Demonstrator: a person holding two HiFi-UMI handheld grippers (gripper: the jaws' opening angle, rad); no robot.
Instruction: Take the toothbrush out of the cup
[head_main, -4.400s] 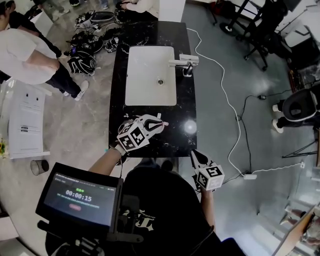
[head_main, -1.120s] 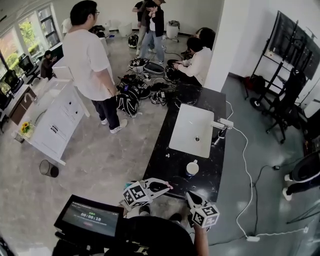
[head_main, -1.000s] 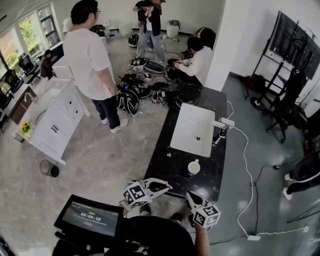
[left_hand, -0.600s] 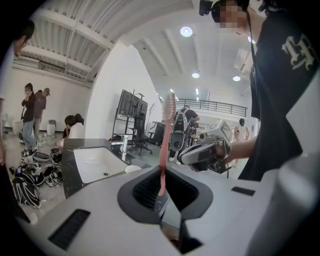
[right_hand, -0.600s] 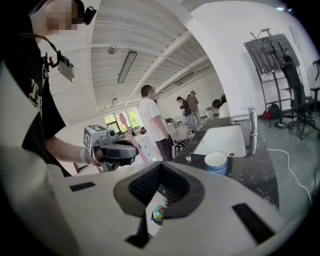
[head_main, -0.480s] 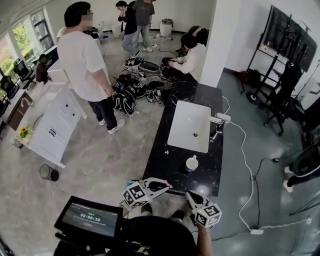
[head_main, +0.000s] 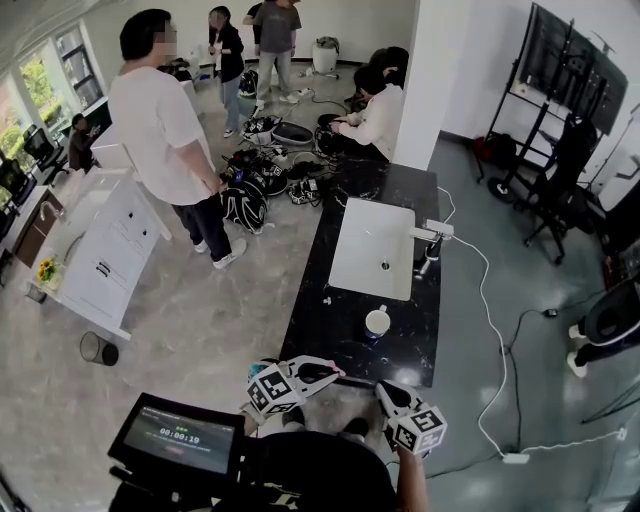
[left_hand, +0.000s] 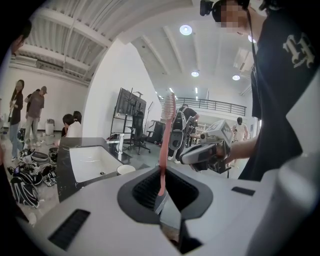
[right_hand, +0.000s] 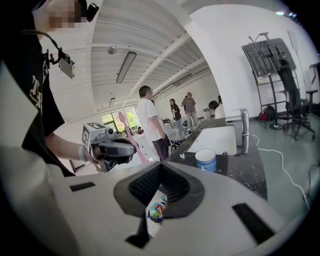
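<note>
My left gripper (head_main: 331, 372) is shut on a pink toothbrush (left_hand: 163, 145), which stands upright between its jaws, bristle head on top. It is held off the near end of the black counter (head_main: 325, 320). The white cup (head_main: 377, 322) with blue bands stands on the counter just in front of the sink, also seen as a cup (right_hand: 205, 160) in the right gripper view and a cup (left_hand: 125, 170) in the left gripper view. My right gripper (head_main: 386, 393) hangs beside the left one, jaws together with nothing in them. The left gripper (right_hand: 112, 147) and toothbrush (right_hand: 131, 136) show in the right gripper view.
A white sink (head_main: 375, 248) with a chrome tap (head_main: 428, 234) sits in the counter. Several people stand or crouch beyond, one in a white shirt (head_main: 160, 130). Helmets (head_main: 243, 205) lie on the floor. A white cabinet (head_main: 100, 250) is at left, a cable (head_main: 490, 330) at right.
The view has pulled back from the counter, which now lies farther off. Both grippers keep their places in the frame; the left still holds the toothbrush.
</note>
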